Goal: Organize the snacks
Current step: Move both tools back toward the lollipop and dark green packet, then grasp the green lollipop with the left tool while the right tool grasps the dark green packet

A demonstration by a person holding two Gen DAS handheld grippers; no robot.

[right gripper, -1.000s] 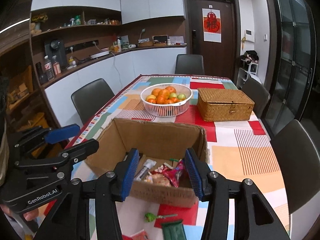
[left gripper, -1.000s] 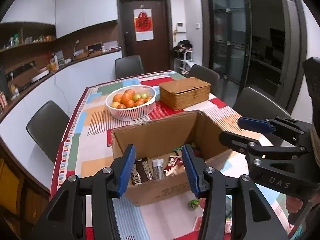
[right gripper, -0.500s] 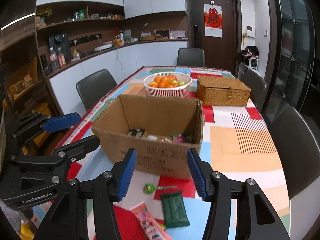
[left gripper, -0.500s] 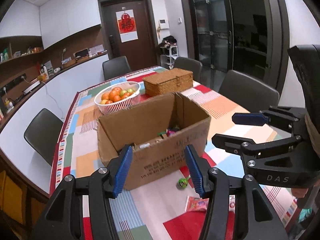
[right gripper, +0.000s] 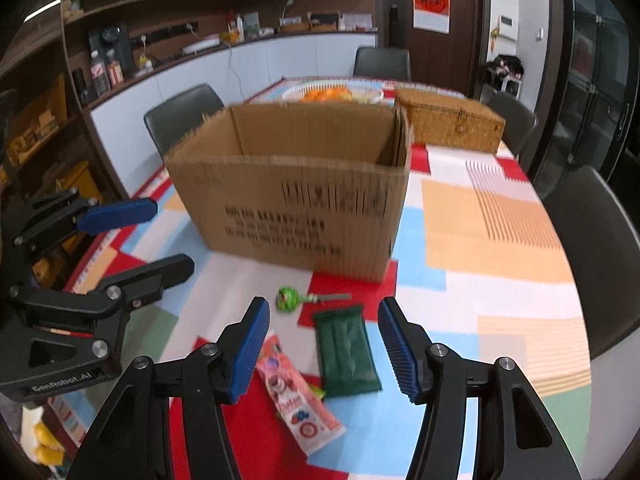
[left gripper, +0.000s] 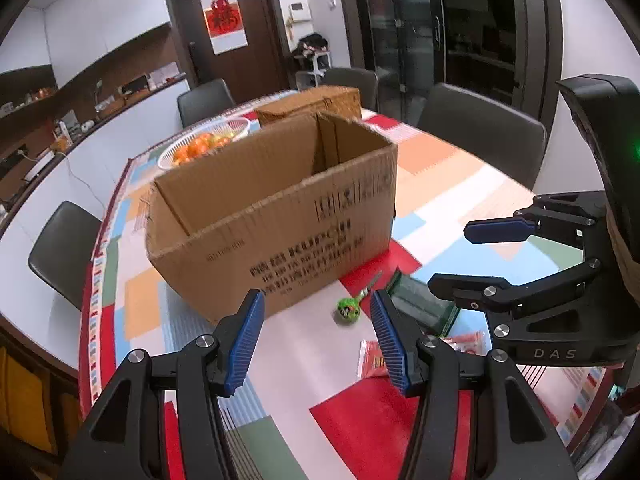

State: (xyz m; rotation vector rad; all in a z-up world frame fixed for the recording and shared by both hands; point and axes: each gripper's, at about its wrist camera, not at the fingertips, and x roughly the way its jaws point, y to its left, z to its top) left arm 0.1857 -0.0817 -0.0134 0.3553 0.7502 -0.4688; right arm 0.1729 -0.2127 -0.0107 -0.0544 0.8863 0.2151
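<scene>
An open cardboard box (right gripper: 296, 196) stands on a table (right gripper: 492, 216) covered with a cloth of coloured blocks. Its printed side faces the cameras, and from this low angle nothing inside it can be seen.

Three loose snacks lie on the cloth in front of the box. A green lollipop (right gripper: 289, 298) rests nearest the box, its stick pointing toward the box's right corner. Just beside it, nearer the cameras, lies a dark green packet (right gripper: 346, 350). A pink packet (right gripper: 298, 394) lies to the left of the green one, touching or nearly touching its lower corner (the exact contact is hard to judge).

The right gripper (right gripper: 322, 344) hangs above the snacks with its jaws apart and nothing between the blue pads; the two packets show in the gap below. The left gripper (left gripper: 316, 338) also stands open and empty, with the lollipop (left gripper: 349, 309) visible between its fingers on the cloth beyond.

Behind the box sit a white basket of fruit (right gripper: 332, 94) and a woven wicker case (right gripper: 450, 124). Dark chairs (right gripper: 182, 114) surround the table.
</scene>
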